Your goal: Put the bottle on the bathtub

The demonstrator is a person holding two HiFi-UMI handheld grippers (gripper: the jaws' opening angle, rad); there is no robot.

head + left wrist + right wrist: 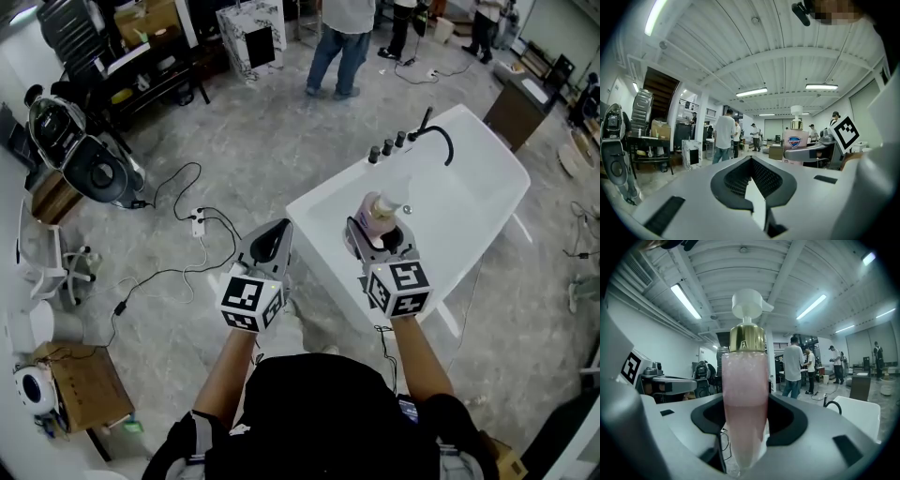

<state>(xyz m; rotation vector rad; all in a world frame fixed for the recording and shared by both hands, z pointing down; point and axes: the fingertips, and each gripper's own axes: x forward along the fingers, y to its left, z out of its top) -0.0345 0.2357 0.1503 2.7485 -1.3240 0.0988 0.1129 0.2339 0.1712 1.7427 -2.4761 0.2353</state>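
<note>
Pink pump bottle (pixel 744 394) standing upright, lower body being clamped between jaws of right tool (pixel 379 242). In head view, bottle showing over near end of white bathtub (pixel 487 187); contact with tub not discernible. Black faucet (pixel 437 133) sitting at tub's far rim. Left tool (pixel 270 242) hovering just left of tub, jaws pressing together, gripping nothing. Person (pixel 341 37) standing on floor beyond.
</note>
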